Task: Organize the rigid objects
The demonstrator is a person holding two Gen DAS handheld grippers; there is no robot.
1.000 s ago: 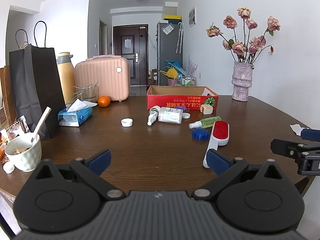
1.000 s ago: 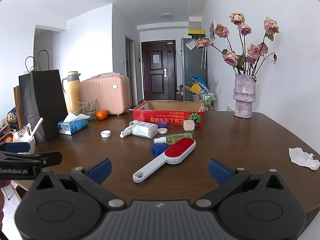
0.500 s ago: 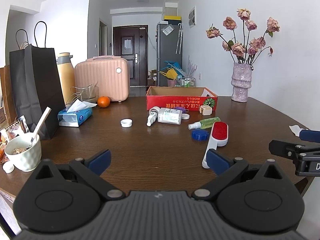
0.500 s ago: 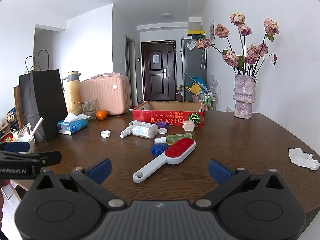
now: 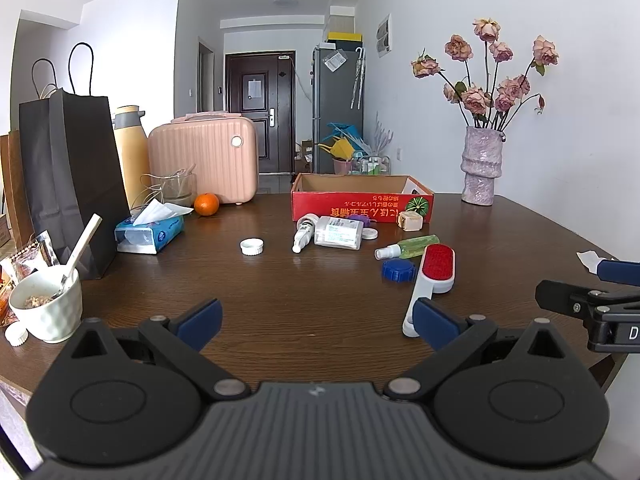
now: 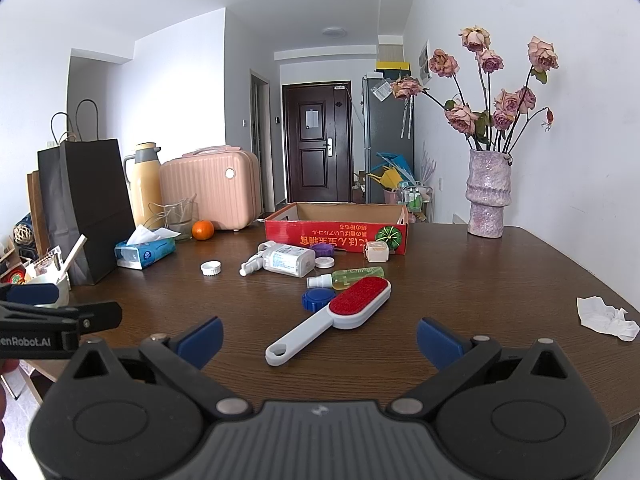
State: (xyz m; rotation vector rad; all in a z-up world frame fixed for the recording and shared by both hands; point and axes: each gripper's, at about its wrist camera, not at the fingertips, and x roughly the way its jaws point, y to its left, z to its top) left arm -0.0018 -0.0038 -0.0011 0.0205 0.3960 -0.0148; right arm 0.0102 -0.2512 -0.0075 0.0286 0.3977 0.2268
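Both tongs spread wide, holding nothing: left tongs (image 5: 316, 316), right tongs (image 6: 318, 334). White-handled red-pad lint brush (image 6: 334, 316) flat mid-surface, long axis slanting from near-left handle to far-right pad, directly ahead of right tongs, nearer them; red cardboard box (image 6: 340, 232) beyond.

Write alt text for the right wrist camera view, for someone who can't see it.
The open right claw hovers empty over a dark wooden table, facing a red-and-white lint brush. Behind it lie small bottles and caps before an open red cardboard box.
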